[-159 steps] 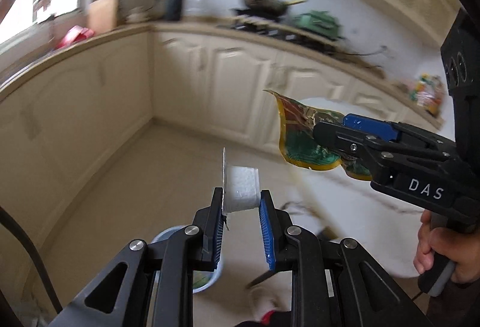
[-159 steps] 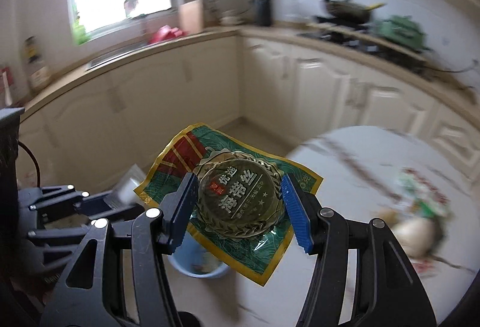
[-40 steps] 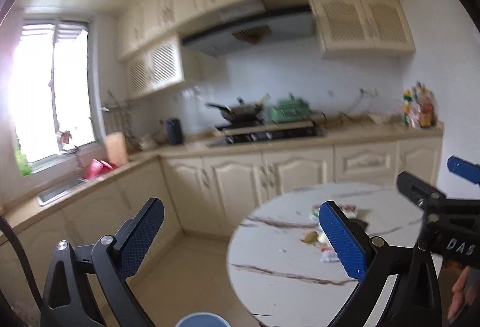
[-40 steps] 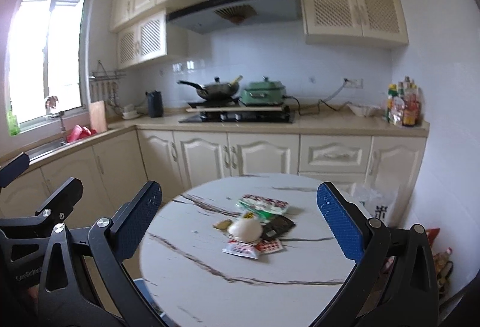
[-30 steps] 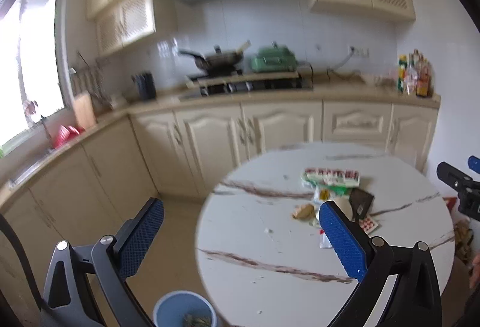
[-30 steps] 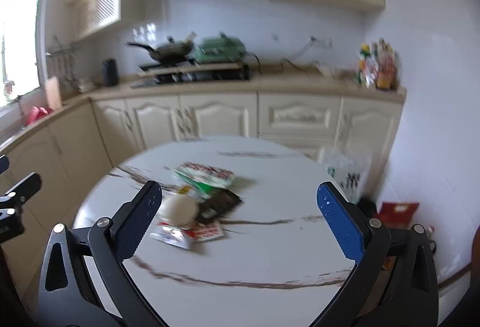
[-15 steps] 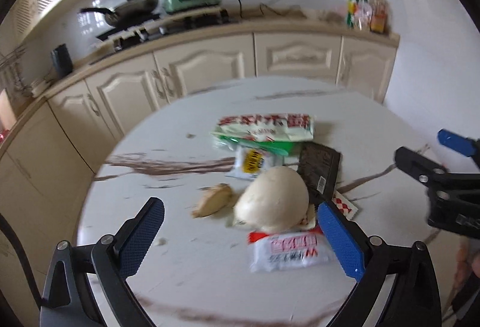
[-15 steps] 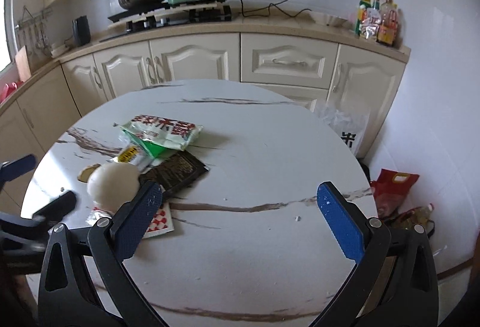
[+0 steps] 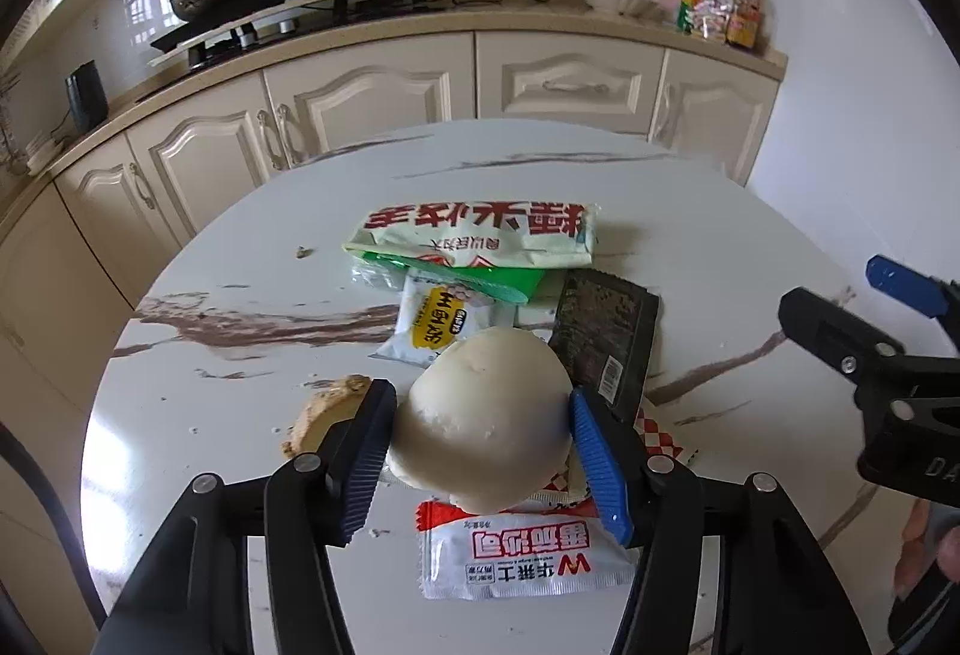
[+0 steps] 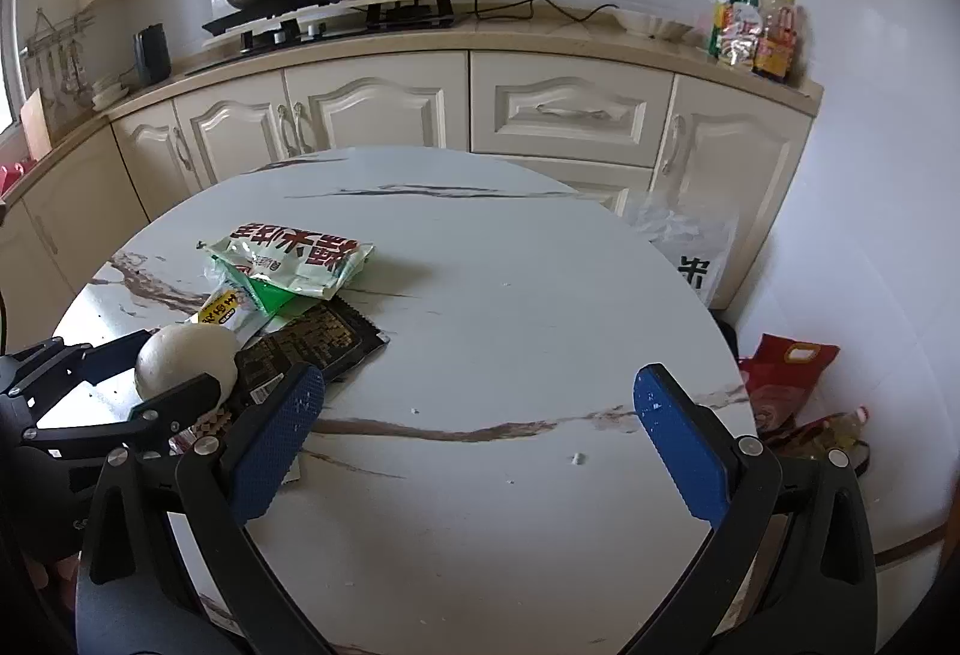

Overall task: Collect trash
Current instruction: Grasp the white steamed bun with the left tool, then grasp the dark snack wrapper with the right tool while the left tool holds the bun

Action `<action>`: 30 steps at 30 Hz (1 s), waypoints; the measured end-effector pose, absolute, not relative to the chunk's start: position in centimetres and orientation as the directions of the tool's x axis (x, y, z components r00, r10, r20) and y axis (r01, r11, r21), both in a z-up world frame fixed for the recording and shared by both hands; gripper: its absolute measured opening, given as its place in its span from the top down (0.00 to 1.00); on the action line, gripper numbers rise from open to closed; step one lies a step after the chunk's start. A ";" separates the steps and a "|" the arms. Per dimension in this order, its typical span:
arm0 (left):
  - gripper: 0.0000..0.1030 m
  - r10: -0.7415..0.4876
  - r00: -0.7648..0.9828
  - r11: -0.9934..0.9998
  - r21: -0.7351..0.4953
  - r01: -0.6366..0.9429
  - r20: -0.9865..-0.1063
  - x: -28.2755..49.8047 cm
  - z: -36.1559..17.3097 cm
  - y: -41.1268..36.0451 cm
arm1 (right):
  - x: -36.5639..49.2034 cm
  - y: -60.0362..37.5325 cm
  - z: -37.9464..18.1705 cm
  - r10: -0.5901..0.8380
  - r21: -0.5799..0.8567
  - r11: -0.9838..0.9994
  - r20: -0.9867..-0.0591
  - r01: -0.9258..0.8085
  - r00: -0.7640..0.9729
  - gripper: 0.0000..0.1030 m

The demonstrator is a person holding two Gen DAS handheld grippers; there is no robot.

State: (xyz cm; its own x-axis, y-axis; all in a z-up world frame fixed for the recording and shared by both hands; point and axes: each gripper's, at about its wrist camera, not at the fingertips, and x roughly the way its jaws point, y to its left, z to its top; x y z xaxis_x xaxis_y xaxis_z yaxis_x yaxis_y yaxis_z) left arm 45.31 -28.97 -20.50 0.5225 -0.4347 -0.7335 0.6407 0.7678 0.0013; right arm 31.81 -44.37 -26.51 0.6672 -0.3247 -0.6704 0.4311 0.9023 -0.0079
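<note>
A white round bun [image 9: 483, 418] lies on the marble table [image 9: 240, 355] among wrappers. My left gripper [image 9: 483, 460] has its jaws around the bun, both pads against its sides. The bun [image 10: 186, 358] and the left gripper [image 10: 144, 373] also show in the right wrist view. Around it lie a white sachet with red print [image 9: 516, 559], a black wrapper [image 9: 606, 334], a yellow-labelled packet [image 9: 441, 319] and a green-white bag [image 9: 480, 235]. My right gripper [image 10: 480, 445] is wide open and empty over bare table to the right of the pile.
A brown food scrap [image 9: 321, 412] lies left of the bun. Kitchen cabinets [image 10: 384, 108] and a counter with a stove run behind the table. A white bag [image 10: 684, 247] and a red bag [image 10: 780, 367] sit on the floor at the right.
Both grippers have swung from the bin back to the table. The left gripper has come down onto the pile and closed its jaws in around the bun. The right gripper stays wide open.
</note>
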 end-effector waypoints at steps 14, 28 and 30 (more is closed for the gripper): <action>0.46 -0.310 0.715 0.890 0.073 0.450 -0.627 50.5 -15.0 -22.7 | 33.8 -42.4 -27.2 -0.249 0.044 0.921 -0.697 0.386 0.673 0.00; 0.46 -0.313 0.724 0.907 0.034 0.421 -0.615 39.4 -17.9 -17.1 | 41.8 -39.2 -31.3 -0.133 0.087 0.934 -0.817 0.347 0.561 0.00; 0.46 -0.318 0.724 0.906 0.029 0.422 -0.613 38.7 -17.8 -16.6 | 41.8 -39.0 -31.5 -0.150 0.068 0.936 -0.811 0.346 0.565 0.01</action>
